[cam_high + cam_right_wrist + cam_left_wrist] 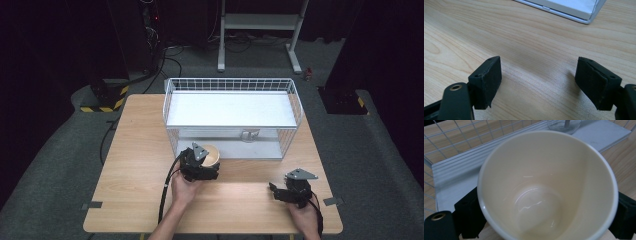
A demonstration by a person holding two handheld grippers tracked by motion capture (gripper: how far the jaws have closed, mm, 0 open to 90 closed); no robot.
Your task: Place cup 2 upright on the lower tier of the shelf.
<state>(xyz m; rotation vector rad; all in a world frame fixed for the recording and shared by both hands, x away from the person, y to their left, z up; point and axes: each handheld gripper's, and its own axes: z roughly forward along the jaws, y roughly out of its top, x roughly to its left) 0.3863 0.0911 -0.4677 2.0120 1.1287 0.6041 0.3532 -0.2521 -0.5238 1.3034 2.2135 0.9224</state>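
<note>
the wooden desk (135,150) fills the middle of the high view, with a white wire rack (232,117) in the upper centre of it. just below the rack's lower shelf, left of centre, sits the cream cup (210,154), and the left tool (202,167) is clamped on it; in the left gripper view its black jaws press the cup's wall at the lower left and lower right edges. the cup looks stiff, glazed and slippery, fairly light, and likely to chip if knocked on the rack, so a grip across the wall below the rim seems safest. the right tool (277,192), at the lower right, rests over bare desk with its jaws apart. a clear glass thing (564,125) at the top edge is cut off; the cup's base is hidden.
</note>
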